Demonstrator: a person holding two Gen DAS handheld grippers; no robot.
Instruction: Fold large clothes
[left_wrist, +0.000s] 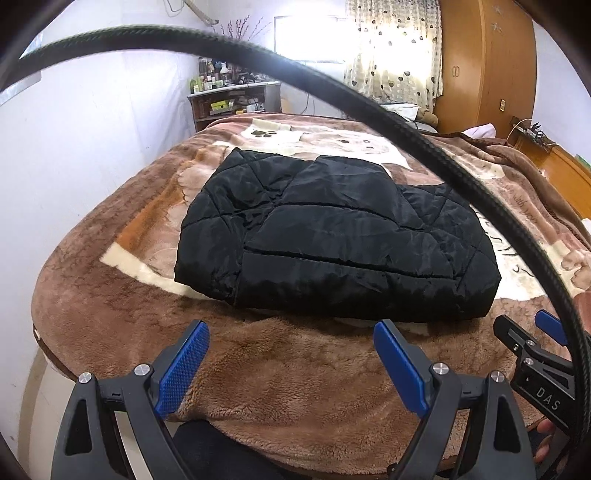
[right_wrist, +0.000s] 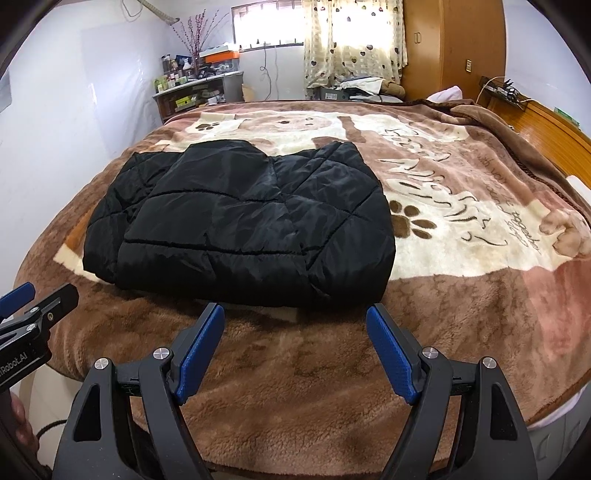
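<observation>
On the brown blanket (right_wrist: 424, 302), just beyond my tips, the folded black jacket (left_wrist: 332, 240) lies flat. My left gripper (left_wrist: 291, 332) and right gripper (right_wrist: 295, 317) hover wide apart, holding nothing.

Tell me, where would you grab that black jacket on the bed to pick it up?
Probably by the thick near edge of the black jacket, coming in low from the bed's near side. It already lies folded into a puffy bundle, and that edge faces both open grippers, left gripper and right gripper, one toward each corner.
</observation>
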